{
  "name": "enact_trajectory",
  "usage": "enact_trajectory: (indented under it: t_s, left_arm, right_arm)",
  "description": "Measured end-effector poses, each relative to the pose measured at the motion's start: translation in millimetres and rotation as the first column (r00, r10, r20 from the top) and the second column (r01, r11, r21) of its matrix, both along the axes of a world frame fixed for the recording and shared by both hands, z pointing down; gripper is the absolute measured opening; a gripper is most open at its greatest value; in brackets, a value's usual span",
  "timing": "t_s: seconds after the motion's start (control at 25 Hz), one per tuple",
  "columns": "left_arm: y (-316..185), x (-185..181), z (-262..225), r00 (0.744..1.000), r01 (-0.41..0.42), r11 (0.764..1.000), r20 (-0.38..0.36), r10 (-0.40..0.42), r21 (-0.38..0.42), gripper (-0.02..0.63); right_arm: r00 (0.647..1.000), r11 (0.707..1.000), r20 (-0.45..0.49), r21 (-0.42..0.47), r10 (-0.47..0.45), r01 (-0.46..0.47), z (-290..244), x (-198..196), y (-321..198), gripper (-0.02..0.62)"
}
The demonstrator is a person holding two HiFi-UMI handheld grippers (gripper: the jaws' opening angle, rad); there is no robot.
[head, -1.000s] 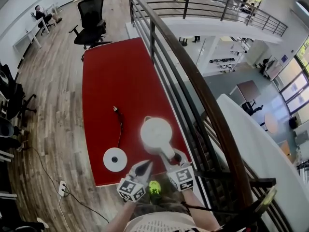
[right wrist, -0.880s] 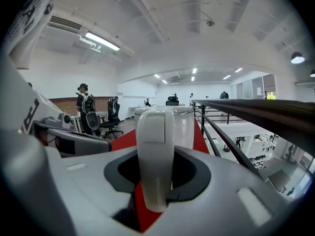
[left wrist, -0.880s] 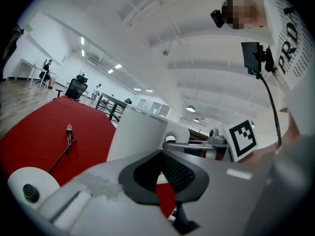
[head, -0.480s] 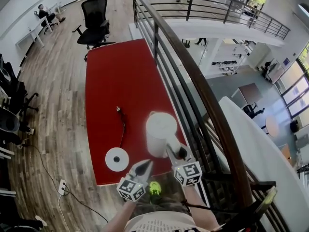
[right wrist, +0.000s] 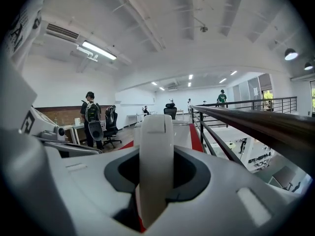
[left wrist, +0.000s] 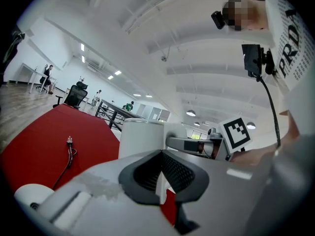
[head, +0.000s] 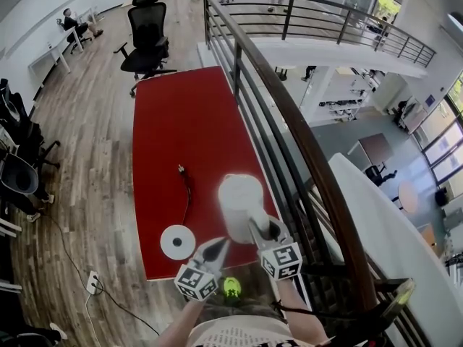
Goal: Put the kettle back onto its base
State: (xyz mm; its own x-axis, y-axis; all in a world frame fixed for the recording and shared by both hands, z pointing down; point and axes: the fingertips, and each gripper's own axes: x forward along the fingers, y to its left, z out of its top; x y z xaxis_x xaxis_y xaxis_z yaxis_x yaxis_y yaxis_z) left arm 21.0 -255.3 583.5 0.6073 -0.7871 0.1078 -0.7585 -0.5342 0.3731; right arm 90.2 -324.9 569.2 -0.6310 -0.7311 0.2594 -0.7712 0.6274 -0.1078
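A white kettle point(head: 241, 202) hangs just above the red table point(head: 173, 121) near its front right corner. My right gripper point(head: 260, 230) is shut on the kettle's handle point(right wrist: 156, 156), which fills the gap between its jaws in the right gripper view point(right wrist: 156, 181). The round white base point(head: 176, 241) lies on the table to the kettle's left, and its black cord point(head: 187, 194) runs back to a plug. My left gripper point(head: 215, 250) hovers at the table's front edge between base and kettle, shut with nothing in it point(left wrist: 160, 178). In the left gripper view the kettle point(left wrist: 140, 139) is just ahead.
A dark metal railing point(head: 289, 136) with a wooden handrail runs close along the table's right side, with a drop to a lower floor behind it. Wood floor, a floor socket point(head: 92, 282) and office chairs point(head: 148, 35) lie left and beyond. People stand far off.
The right gripper has lifted the kettle a little and carried it slightly toward me. The left gripper has stayed near the front edge.
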Motion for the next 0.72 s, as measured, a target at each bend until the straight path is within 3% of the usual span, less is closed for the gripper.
enact_trajectory:
  t_s: [0.72]
  left_arm:
    - [-38,-15,-90,0.999,0.040,0.982,-0.003,-0.040,0.186,-0.005]
  right_arm:
    - [0.999,0.993,-0.002,0.115,-0.034,0.034,-74,-12,-7,0.120]
